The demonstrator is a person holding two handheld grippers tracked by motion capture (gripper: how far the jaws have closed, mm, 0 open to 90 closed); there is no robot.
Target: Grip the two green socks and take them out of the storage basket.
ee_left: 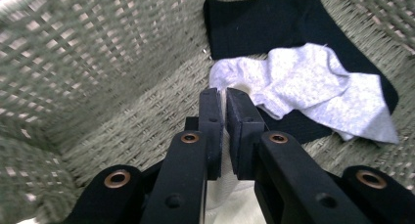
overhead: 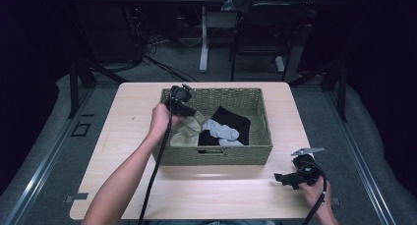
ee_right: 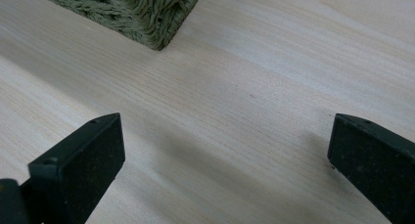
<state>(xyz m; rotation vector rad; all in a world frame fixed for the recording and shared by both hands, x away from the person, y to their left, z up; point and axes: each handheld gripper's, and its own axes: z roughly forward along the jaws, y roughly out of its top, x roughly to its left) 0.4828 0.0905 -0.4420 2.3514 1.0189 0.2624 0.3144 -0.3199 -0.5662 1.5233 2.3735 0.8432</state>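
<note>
Beige sock (overhead: 188,131) | pinched between left gripper (ee_left: 224,99) jaws | right gripper (ee_right: 225,150) spread

A pale wooden table (overhead: 196,185) with rounded corners occupies the centre of the high view, its grain running lengthwise. Grey carpeted floor (overhead: 314,107) surrounds it. Metal floor rails (overhead: 39,161) run diagonally at the lower left and lower right of the frame. At the upper centre stands a second desk on a white pedestal leg (overhead: 203,43), with a dark chair frame (overhead: 260,38) to its right and what appear to be loose cables (overhead: 152,48) on the floor to its left. The upper left and right edges lie in deep shadow; light falls chiefly on the table.
</note>
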